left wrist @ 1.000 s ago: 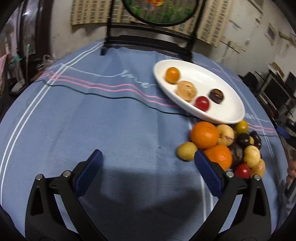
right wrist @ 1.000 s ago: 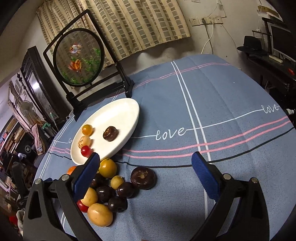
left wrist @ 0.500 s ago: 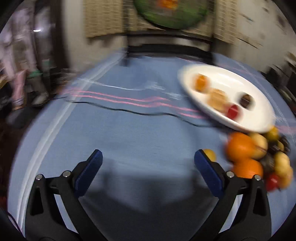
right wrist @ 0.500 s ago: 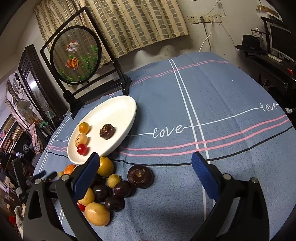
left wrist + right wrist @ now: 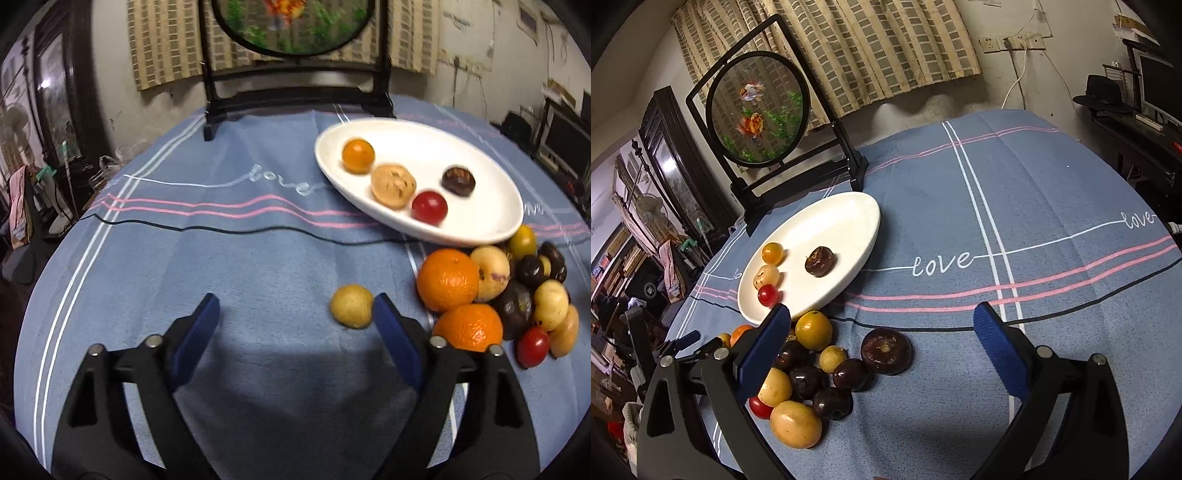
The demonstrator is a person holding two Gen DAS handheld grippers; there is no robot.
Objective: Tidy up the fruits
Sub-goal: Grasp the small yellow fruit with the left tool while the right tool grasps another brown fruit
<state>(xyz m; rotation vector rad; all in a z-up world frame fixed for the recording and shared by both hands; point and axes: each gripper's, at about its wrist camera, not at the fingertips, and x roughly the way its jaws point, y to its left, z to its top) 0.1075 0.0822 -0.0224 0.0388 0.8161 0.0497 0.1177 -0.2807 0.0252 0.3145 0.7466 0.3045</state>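
A: What is seen at the left gripper (image 5: 293, 310)?

B: Its jaws have just been closing, though a wide gap is left and nothing is gripped. A small yellow fruit (image 5: 351, 305) is seen just inside the right-hand pad (image 5: 393, 334), seemingly touching it; true contact cannot be confirmed from this angle. The other pad is well apart from it.

A: And compared with a second ago?

B: Then that fruit lay at the edge of the pile, outside the right-hand finger. Now it is bracketed between the fingers, so a pick is judged to be under way, with the plate as the likely destination.

A: The rest of the fruit?

B: Just beyond the right-hand finger a pile of fruit (image 5: 495, 291) is heaped, two oranges nearest. Farther ahead the white oval plate (image 5: 491, 192) is set, four fruits already on it.

A: The right gripper (image 5: 884, 347)?

B: It is held wide open and empty above the same pile, its view unchanged since a second ago; a dark round fruit (image 5: 885, 350) lies between its fingers, below them and untouched.

A: The surroundings?

B: A blue tablecloth (image 5: 229, 254) with pink stripes and the word "love" covers the table. At the far edge a framed goldfish screen (image 5: 757, 107) is stood before checked curtains (image 5: 871, 48).
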